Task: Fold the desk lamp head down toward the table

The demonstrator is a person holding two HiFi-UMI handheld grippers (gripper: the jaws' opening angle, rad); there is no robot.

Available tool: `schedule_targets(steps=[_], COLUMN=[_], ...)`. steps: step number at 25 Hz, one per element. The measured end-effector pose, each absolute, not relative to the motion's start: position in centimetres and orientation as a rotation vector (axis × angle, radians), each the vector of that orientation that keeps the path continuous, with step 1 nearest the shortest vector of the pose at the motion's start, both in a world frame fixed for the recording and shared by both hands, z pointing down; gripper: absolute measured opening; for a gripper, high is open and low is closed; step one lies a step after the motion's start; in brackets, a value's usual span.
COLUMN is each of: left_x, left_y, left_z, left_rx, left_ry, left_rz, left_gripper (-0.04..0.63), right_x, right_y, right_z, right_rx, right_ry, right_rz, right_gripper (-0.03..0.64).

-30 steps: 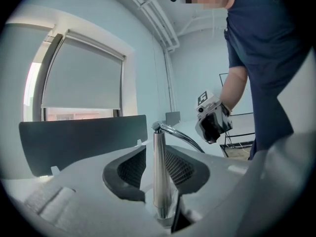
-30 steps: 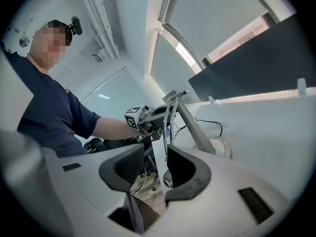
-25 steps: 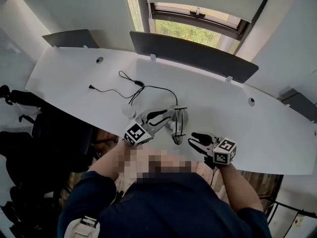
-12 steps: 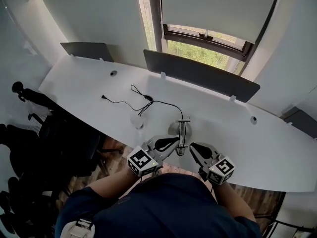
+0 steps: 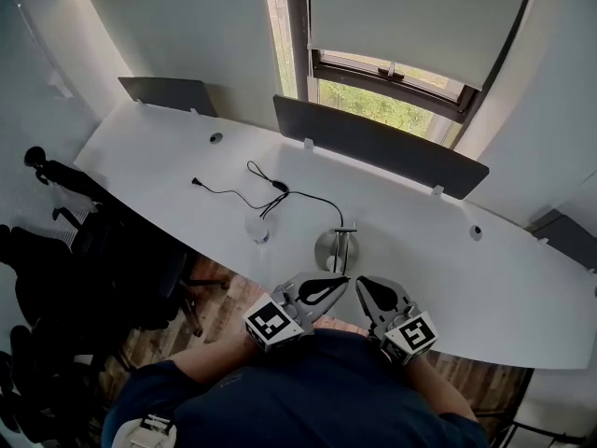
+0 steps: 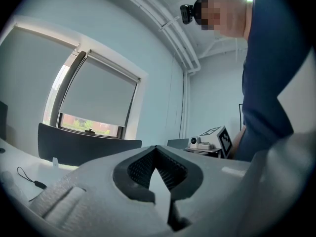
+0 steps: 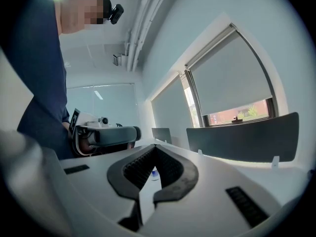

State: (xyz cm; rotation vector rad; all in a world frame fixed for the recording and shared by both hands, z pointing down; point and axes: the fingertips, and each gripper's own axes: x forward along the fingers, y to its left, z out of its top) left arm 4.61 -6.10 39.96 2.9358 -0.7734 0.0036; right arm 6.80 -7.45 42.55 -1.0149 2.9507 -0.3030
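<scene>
Head view: left tongs (image 5: 343, 283) and right tongs (image 5: 362, 288) pinched together, empty, near round-based metal lamp (image 5: 337, 246)

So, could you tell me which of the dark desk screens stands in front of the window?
The long middle screen, straight behind the lamp. The shorter screen at the left stands before plain wall.

Shiny metal lamp (image 5: 336, 248), smooth white table (image 5: 438, 250)

No readable text anywhere.
</scene>
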Motion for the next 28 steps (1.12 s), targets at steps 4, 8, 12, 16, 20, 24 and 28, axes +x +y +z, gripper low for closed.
schedule_targets(steps=[4,8,12,16,20,24,28], left_x=[5.0,5.1,5.3,5.2,5.0,4.9,4.9], left_y=[-5.5,-5.5,-5.2,-5.2,-5.1,-4.9,-4.8], left_z=[40.2,40.3,40.5,40.4,40.8,40.8,40.8], left_rx=[2.955,2.95,2.947,2.939,2.943,2.949,2.942], left_ry=[-0.76,-0.759,-0.747,-0.744,-0.735,-0.729,-0.727], left_rz=[0.018,0.019,0.013,0.004,0.011,0.015,0.006], left_gripper=[0.006,0.006,0.006,0.006,0.006,0.006,0.006], right_x=[7.2,7.3,7.3,7.1,6.9,7.0,7.0], right_y=[-7.4,-7.3,-7.1,-7.0,-6.9,-6.6,-6.5], right_z=[42.8,43.1,43.5,43.2,43.1,43.8,44.0], right_rx=[-1.044,-1.053,-1.052,-1.052,-1.058,-1.064,-1.065], right_ry=[2.943,2.942,2.943,2.948,2.934,2.94,2.937], right_rz=[-0.31,-0.314,-0.323,-0.335,-0.364,-0.336,-0.343], right_gripper=[0.009,0.009,0.009,0.009,0.009,0.009,0.009])
